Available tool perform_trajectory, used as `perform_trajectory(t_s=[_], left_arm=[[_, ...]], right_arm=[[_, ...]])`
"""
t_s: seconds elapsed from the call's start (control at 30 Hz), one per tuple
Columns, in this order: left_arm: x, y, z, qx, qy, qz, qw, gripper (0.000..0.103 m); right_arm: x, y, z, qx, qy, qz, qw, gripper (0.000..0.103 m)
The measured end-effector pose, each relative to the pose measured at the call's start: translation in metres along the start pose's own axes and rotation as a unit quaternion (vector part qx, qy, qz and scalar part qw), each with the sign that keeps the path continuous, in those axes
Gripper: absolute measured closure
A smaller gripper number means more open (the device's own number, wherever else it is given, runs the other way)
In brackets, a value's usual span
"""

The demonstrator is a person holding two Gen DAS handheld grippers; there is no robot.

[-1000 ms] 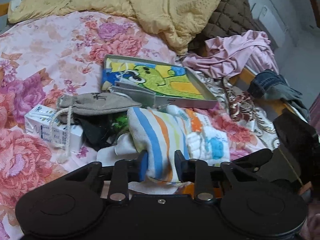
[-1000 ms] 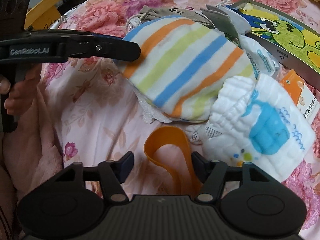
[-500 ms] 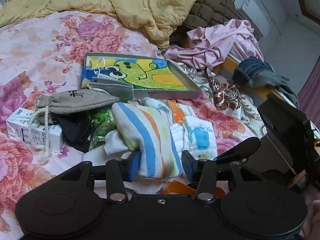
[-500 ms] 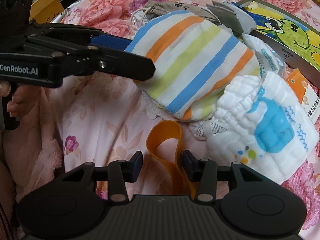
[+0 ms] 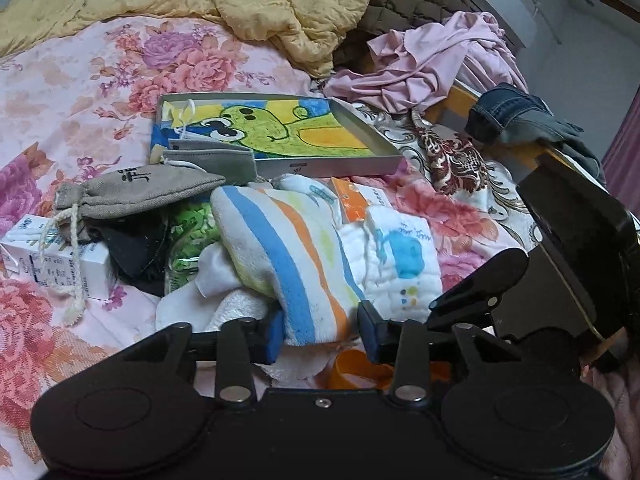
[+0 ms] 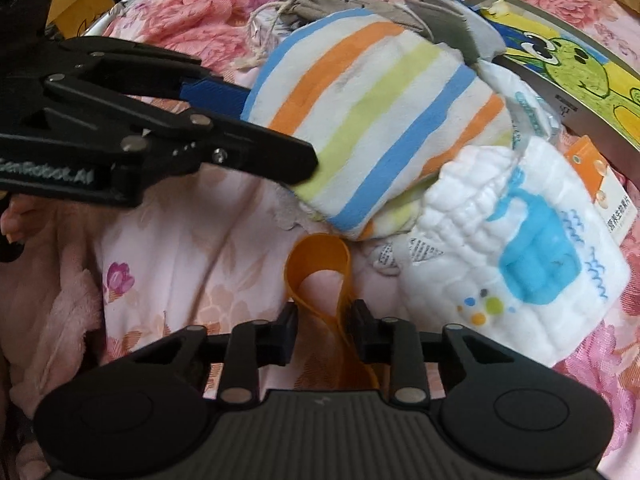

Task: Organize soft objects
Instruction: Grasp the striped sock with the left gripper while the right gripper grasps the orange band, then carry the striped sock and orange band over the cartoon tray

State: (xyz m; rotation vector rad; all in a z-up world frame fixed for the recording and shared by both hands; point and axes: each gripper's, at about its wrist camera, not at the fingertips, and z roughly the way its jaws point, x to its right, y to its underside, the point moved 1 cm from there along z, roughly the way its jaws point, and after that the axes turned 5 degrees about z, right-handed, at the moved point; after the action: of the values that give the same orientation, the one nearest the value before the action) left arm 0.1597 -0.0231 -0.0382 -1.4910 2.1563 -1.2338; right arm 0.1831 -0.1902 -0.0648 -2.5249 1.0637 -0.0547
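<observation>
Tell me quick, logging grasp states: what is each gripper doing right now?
Left gripper: open, its fingers either side of the striped terry cloth.
Right gripper: open, its fingers either side of the orange elastic band loop.

The striped towel (image 5: 288,256) is a soft, bunched cloth with blue, orange and pale green bands on white, lying just in front of the frog picture box (image 5: 276,136). To the towel's right and touching it lies a folded white muslin cloth (image 6: 516,276) printed with a blue shape and small coloured dots, its label tags showing. An orange band (image 6: 320,276) forms a flat loop on the bedsheet at the towel's near edge.
</observation>
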Motion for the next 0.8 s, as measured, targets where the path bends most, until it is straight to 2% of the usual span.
perform_trajectory(t_s=[0.1,0.13,0.17,0.3,0.43,0.57,0.8], left_arm=[[-0.002,-0.001,-0.001,0.004,-0.013,-0.002,0.9999,0.082],[-0.003,-0.001,-0.002,0.009,-0.017,-0.005,0.9998,0.085],[-0.002,-0.001,-0.004,0.013,-0.020,-0.004,0.9997,0.087],[0.007,-0.002,-0.014,0.040,-0.039,0.030,0.9980,0.089],[0.026,-0.003,-0.029,0.075,-0.060,0.098,0.9906,0.090],[0.038,-0.002,-0.042,0.101,-0.062,0.129,0.9845,0.090],[0.032,-0.013,-0.057,0.159,-0.064,0.105,0.9796,0.090]], right_arm=[[-0.005,0.001,-0.001,0.005,0.010,-0.014,1.000,0.079],[-0.006,0.001,-0.002,0.008,0.012,-0.017,1.000,0.088],[-0.007,0.002,-0.003,0.010,0.013,-0.018,1.000,0.091],[-0.001,0.003,-0.018,0.047,0.001,0.002,0.999,0.095],[-0.001,0.005,-0.038,0.087,-0.006,0.013,0.996,0.096],[0.004,0.008,-0.055,0.119,-0.018,0.027,0.992,0.096],[0.022,0.010,-0.088,0.199,-0.037,0.061,0.977,0.096]])
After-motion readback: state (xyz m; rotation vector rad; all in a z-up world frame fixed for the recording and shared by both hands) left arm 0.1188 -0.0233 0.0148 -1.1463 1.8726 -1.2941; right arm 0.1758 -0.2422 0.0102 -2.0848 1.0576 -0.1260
